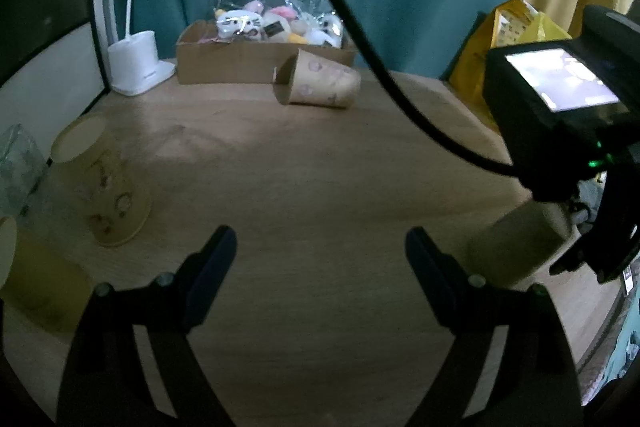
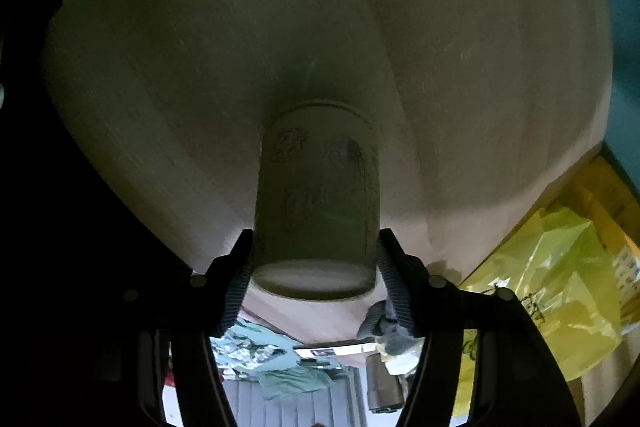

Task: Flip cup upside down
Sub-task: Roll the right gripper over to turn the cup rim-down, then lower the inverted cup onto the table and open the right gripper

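Right gripper (image 2: 316, 267) clamps the inverted cup (image 2: 316, 195) (left gripper (image 1: 320, 255) gapes empty).

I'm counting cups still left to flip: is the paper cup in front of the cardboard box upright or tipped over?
Tipped over. The paper cup lies on its side on the table, its open mouth facing left and its base to the right.

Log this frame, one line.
right gripper: shut on paper cup, inverted | left gripper: open | table

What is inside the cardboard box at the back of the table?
In the box sits a clear bag of plush toys. The box wall hides the bottom of the bag and anything under it.
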`<state>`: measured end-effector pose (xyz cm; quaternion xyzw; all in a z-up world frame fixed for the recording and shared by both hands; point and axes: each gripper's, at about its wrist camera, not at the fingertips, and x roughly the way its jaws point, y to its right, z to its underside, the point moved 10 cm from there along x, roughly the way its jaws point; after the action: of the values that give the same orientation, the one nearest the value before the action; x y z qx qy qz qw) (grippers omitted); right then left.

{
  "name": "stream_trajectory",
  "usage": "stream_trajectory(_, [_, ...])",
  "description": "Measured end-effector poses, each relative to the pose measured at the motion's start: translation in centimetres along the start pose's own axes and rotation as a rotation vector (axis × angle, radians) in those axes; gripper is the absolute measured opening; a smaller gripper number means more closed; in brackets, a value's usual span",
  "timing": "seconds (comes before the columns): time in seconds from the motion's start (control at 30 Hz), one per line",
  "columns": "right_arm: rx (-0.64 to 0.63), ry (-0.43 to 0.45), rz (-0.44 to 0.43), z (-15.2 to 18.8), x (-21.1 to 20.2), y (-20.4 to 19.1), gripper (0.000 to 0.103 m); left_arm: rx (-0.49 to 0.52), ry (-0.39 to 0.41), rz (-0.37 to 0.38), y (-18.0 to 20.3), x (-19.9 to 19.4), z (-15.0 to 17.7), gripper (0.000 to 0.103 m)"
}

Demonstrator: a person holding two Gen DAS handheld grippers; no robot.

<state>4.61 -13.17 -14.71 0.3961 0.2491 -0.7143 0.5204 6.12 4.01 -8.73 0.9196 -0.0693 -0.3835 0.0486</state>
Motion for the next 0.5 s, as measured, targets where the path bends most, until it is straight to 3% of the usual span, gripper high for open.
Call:
stream_trajectory(0.07, [0.003, 0.013, -0.003, -0.4, -0.2, 0.2, 0.075, -0.002, -0.003, -0.002, -0.1, 0.1, 0.1, 0.088])
stream_trajectory(0.37, [0.066, 0.112, 0.007, -0.1, -1.0, 1.1, 0.075, 0.003, 0.011, 0.013, 0.4, -1.0, 0.2, 0.088])
stream_trajectory(0.5, [0.165, 0.263, -0.008, 0.2, -2.2, 1.5, 0.075, 0.022, 0.018, 0.033, 1.4, -1.4, 0.4, 0.088])
